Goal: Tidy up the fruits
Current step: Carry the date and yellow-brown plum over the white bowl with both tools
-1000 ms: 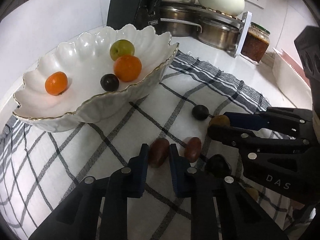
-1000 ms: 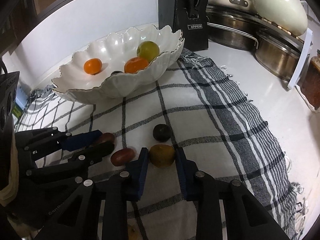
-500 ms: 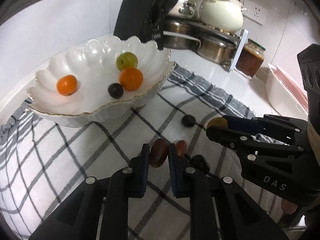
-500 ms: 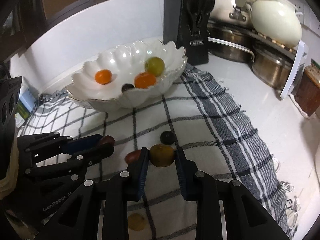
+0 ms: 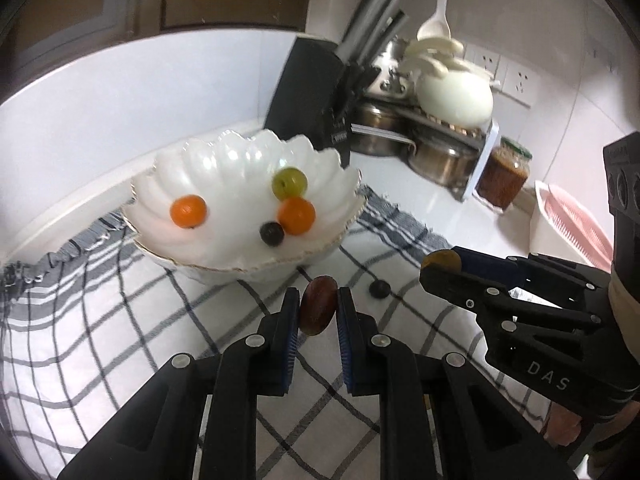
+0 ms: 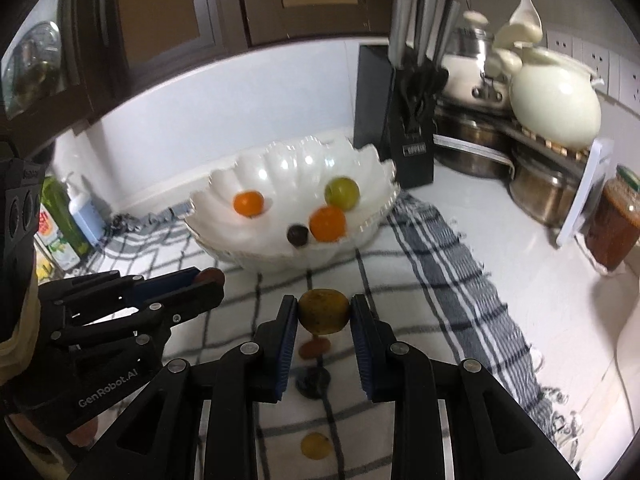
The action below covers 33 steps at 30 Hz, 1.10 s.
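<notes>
My left gripper [image 5: 318, 307] is shut on a dark red oval fruit [image 5: 317, 310], held above the checked cloth [image 5: 120, 320]. My right gripper [image 6: 324, 312] is shut on a yellow-brown round fruit [image 6: 324, 310], also lifted off the cloth. Ahead of both stands a white scalloped bowl [image 5: 224, 160] holding two orange fruits [image 5: 188, 211], a green fruit [image 5: 289, 183] and a small dark fruit [image 5: 272, 233]. A small dark fruit [image 5: 379, 289], a reddish fruit [image 6: 315, 349], another dark one [image 6: 313, 382] and a yellow one [image 6: 316, 445] lie on the cloth [image 6: 440, 264].
A black knife block [image 5: 316, 92] stands behind the bowl. Steel pots [image 5: 440, 156], a cream ceramic pot [image 5: 454, 98] and a jar of red sauce [image 5: 504, 176] crowd the back right. A pink rack [image 5: 568, 228] sits far right. Bottles [image 6: 64, 216] stand at the left wall.
Both grippers have risen from the cloth, each carrying its fruit. The bowl now looks farther and lower, and more of the wall and cabinets shows.
</notes>
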Motion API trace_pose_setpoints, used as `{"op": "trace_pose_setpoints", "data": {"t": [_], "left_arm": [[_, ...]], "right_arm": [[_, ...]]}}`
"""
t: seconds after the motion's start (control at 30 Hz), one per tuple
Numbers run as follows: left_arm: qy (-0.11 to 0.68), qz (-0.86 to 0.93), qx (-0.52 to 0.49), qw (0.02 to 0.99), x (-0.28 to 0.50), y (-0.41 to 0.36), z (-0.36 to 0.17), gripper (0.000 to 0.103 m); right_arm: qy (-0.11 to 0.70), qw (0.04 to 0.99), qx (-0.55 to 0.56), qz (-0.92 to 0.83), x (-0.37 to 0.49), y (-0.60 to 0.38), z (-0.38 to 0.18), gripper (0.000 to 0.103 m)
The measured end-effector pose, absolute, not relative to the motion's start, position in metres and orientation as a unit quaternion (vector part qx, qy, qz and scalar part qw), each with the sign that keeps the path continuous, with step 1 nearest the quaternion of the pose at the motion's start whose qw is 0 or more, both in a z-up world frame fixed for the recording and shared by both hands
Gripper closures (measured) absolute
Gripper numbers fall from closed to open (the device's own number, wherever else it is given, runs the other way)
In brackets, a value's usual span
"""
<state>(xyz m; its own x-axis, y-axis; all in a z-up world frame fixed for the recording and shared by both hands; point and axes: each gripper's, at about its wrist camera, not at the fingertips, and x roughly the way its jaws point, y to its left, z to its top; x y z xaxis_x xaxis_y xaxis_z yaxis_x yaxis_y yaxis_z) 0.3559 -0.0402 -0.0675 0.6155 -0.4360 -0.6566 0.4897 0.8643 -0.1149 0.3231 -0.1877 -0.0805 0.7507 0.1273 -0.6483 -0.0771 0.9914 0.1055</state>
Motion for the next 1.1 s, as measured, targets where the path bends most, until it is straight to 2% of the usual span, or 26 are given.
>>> {"op": "trace_pose_setpoints", "data": {"t": [0.57, 1.1], "left_arm": [[0.289, -0.222, 0.037, 0.930, 0.379, -0.024, -0.024, 0.084], [0.300, -0.195, 0.034, 0.933, 0.451, -0.028, -0.022, 0.083]], "right_arm": [[0.289, 0.955, 0.020, 0.068, 0.362, -0.176, -0.046, 0.074], [0.296, 0.953, -0.005, 0.061, 0.434, -0.170, -0.042, 0.074]]}}
